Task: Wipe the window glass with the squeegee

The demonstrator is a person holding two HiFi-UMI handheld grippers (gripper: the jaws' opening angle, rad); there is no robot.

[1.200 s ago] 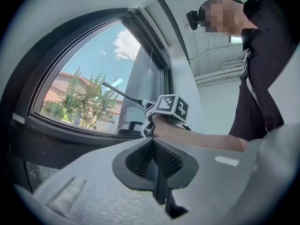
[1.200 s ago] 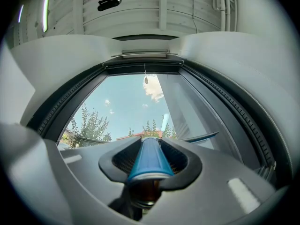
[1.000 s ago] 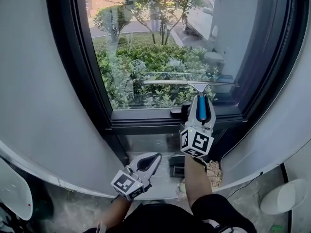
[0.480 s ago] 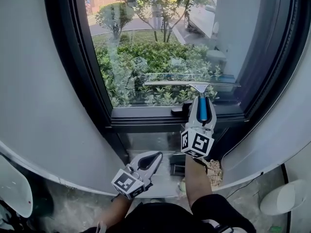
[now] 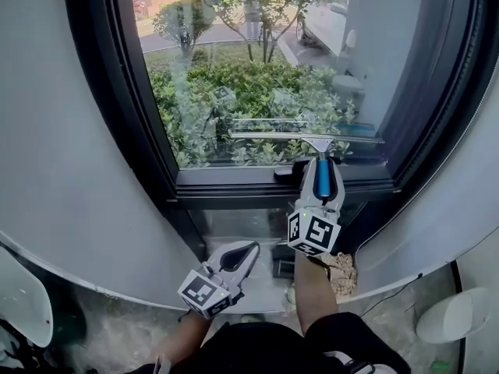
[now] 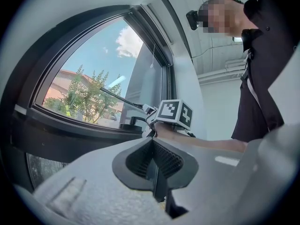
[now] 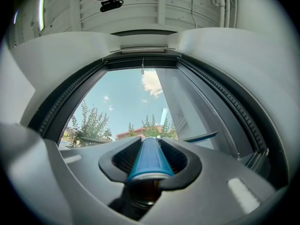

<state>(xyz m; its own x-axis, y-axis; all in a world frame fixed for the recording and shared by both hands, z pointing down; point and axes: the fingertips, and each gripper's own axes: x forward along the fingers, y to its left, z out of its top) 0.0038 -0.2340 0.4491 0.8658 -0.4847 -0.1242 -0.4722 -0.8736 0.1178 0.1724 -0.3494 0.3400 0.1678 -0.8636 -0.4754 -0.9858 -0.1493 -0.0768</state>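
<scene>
The squeegee has a blue handle (image 5: 323, 178) and a long metal blade (image 5: 304, 136). The blade lies level against the lower part of the window glass (image 5: 249, 68), a little above the bottom frame (image 5: 234, 184). My right gripper (image 5: 320, 164) is shut on the squeegee handle (image 7: 147, 159), and both blade ends (image 7: 200, 136) show past the jaws. Lower and to the left, my left gripper (image 5: 243, 252) is held below the sill, shut with nothing in it (image 6: 154, 165). The left gripper view shows the right gripper's marker cube (image 6: 174, 113) and the squeegee blade (image 6: 123, 97).
A black window handle (image 5: 284, 173) sits on the bottom frame just left of the right gripper. Below the sill are a crumpled beige rag (image 5: 341, 269) and a dark box (image 5: 282, 260). White rounded objects stand at the lower left (image 5: 23, 306) and lower right (image 5: 454, 316).
The squeegee has slid a little down the glass toward the bottom frame, with the right gripper following. The left gripper has stayed about where it was.
</scene>
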